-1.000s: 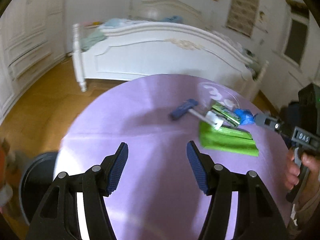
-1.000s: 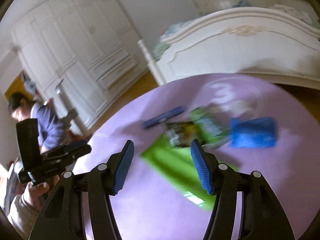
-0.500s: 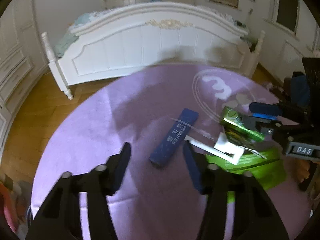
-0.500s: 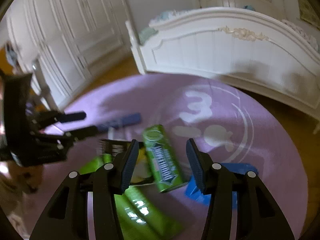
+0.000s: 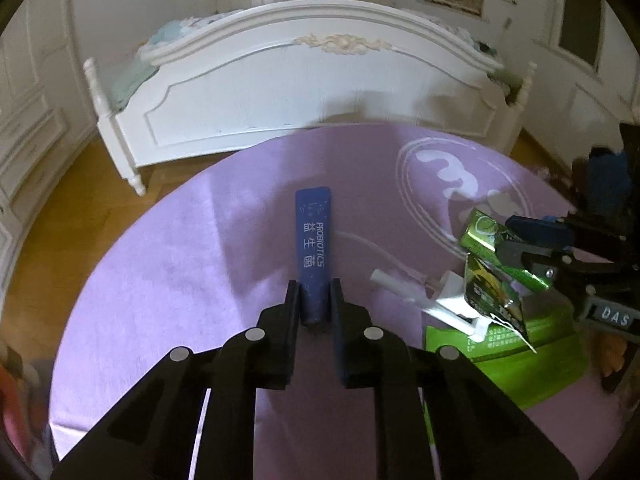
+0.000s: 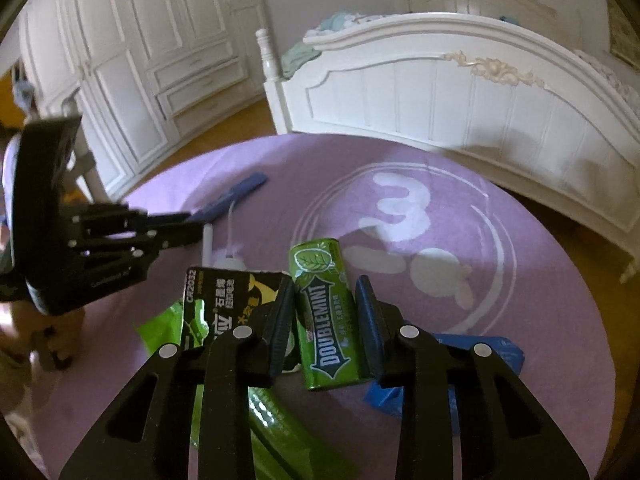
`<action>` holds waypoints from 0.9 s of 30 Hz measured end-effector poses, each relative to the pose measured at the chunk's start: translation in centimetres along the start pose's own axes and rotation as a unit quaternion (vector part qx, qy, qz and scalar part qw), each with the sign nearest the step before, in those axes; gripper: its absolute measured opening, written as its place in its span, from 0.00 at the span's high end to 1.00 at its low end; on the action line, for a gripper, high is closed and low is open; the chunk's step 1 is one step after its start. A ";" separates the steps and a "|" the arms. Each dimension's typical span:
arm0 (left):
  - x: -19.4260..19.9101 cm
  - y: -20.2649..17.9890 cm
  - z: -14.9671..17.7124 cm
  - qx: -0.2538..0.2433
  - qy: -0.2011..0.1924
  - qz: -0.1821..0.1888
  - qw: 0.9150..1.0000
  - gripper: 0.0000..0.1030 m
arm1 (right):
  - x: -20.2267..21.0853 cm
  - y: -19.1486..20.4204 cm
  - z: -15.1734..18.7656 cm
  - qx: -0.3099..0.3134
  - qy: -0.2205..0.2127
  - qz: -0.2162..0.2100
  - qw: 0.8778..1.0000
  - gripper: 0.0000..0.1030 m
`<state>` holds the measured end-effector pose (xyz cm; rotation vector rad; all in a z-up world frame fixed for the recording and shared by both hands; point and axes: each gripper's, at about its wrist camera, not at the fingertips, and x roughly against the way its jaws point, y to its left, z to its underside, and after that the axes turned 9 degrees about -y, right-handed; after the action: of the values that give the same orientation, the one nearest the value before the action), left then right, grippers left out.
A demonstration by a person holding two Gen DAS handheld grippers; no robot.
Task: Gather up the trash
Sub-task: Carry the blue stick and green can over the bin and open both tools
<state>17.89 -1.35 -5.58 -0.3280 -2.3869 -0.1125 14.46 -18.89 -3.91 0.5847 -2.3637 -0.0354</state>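
Your trash lies on a round purple rug [image 5: 208,264] printed with a white "3", spread on wooden floor in front of a white bed [image 5: 304,80]; white cupboards [image 6: 132,60] line the wall to its left.

On the rug's right side, in your left view, a big green bag [image 5: 516,360] lies flat. A blue wrapper [image 6: 500,354] lies just right of it in your right view, partly hidden behind the tongs.

Your left gripper [image 5: 315,300] has just been closing, and its jaws now pinch the near end of the blue sachet [image 5: 314,240], which lies near the rug's middle pointing towards the bed.

Your right gripper [image 6: 325,312] has also just been closing, and its jaws now squeeze the green gum pack [image 6: 326,312], which lies over the bag's edge. A black battery card [image 6: 224,304] lies touching the left jaw, on the bag.

A white plastic piece [image 5: 436,306] with a thin tube lies between sachet and bag.
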 end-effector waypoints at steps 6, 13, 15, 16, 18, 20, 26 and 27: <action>3.3 0.4 0.7 0.024 -0.023 0.005 0.999 0.86 | 3.0 -1.4 -0.1 -0.057 -0.056 -0.025 0.996 0.69; 8.9 1.1 2.3 0.055 -0.059 0.011 0.997 0.86 | 7.9 -0.5 0.3 -0.113 -0.102 -0.077 0.985 0.69; 10.7 1.3 3.0 0.066 -0.070 0.011 0.995 0.86 | 8.7 0.2 0.3 -0.116 -0.102 -0.086 0.984 0.69; 11.5 1.4 3.4 0.070 -0.075 0.011 0.995 0.86 | 9.2 0.8 0.3 -0.115 -0.102 -0.090 0.984 0.69; 13.3 1.8 4.2 0.082 -0.087 0.008 0.993 0.86 | 10.0 1.9 0.3 -0.111 -0.101 -0.099 0.984 0.69; 14.6 2.2 5.1 0.089 -0.096 0.002 0.991 0.86 | 10.6 3.1 0.1 -0.105 -0.100 -0.104 0.984 0.69; 19.0 4.1 8.6 0.127 -0.119 -0.025 0.984 0.86 | 11.5 7.4 0.4 -0.083 -0.089 -0.127 0.984 0.69; 19.7 4.6 9.4 0.135 -0.121 -0.030 0.983 0.86 | 11.4 8.2 0.4 -0.079 -0.085 -0.131 0.985 0.69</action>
<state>-1.02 8.72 0.61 -0.1467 -2.6126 0.2355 3.37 -16.34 4.39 0.8394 -2.4016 -0.4009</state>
